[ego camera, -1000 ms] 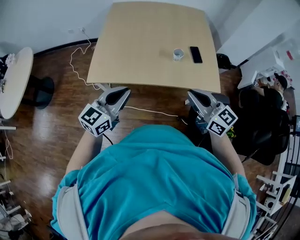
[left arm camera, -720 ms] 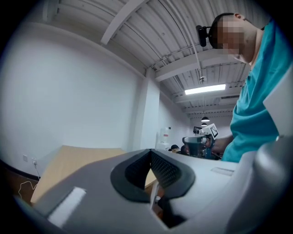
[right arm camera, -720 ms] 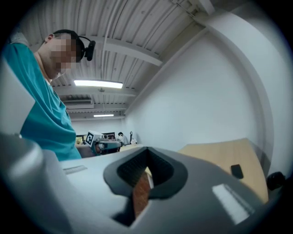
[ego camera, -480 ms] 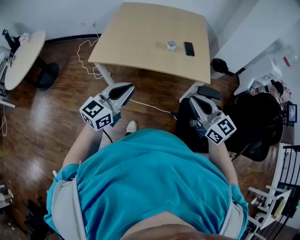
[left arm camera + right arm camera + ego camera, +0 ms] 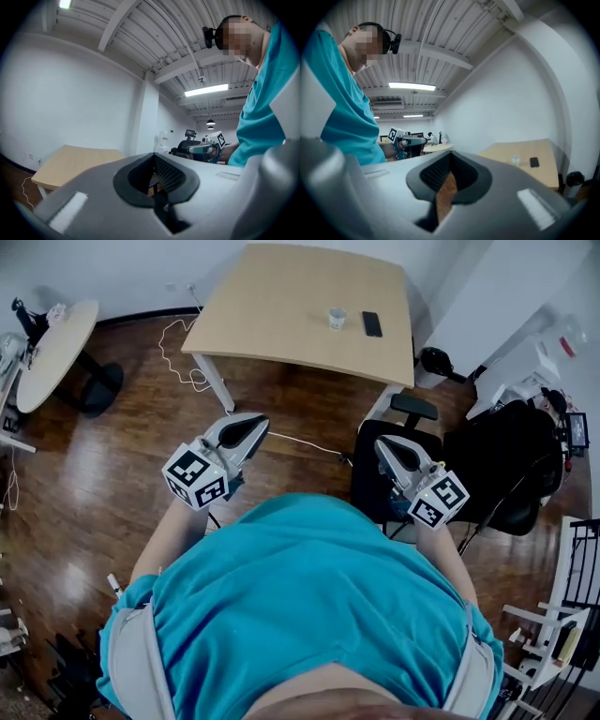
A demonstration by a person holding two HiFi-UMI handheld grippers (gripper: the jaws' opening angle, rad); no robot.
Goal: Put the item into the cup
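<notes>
A small pale cup [image 5: 337, 319] stands on the light wooden table [image 5: 281, 306] far ahead, with a flat black item [image 5: 372, 324] lying just to its right. Both show small in the right gripper view, the cup [image 5: 515, 161] left of the black item [image 5: 534, 162]. My left gripper [image 5: 251, 425] and right gripper [image 5: 386, 446] hang over the wooden floor, well short of the table. Each has its jaws together with nothing held. In the left gripper view the left gripper [image 5: 157, 194] sees only the table's corner [image 5: 70, 161].
A black office chair [image 5: 394, 460] stands under my right gripper, between me and the table. A white cable [image 5: 178, 357] trails on the floor left of the table. A round side table [image 5: 52, 352] is at far left, and dark chairs and desks [image 5: 511, 456] crowd the right.
The table with the cup and black item has drawn farther away and smaller in the head view. Both grippers stay shut and empty, now over bare floor and the chair.
</notes>
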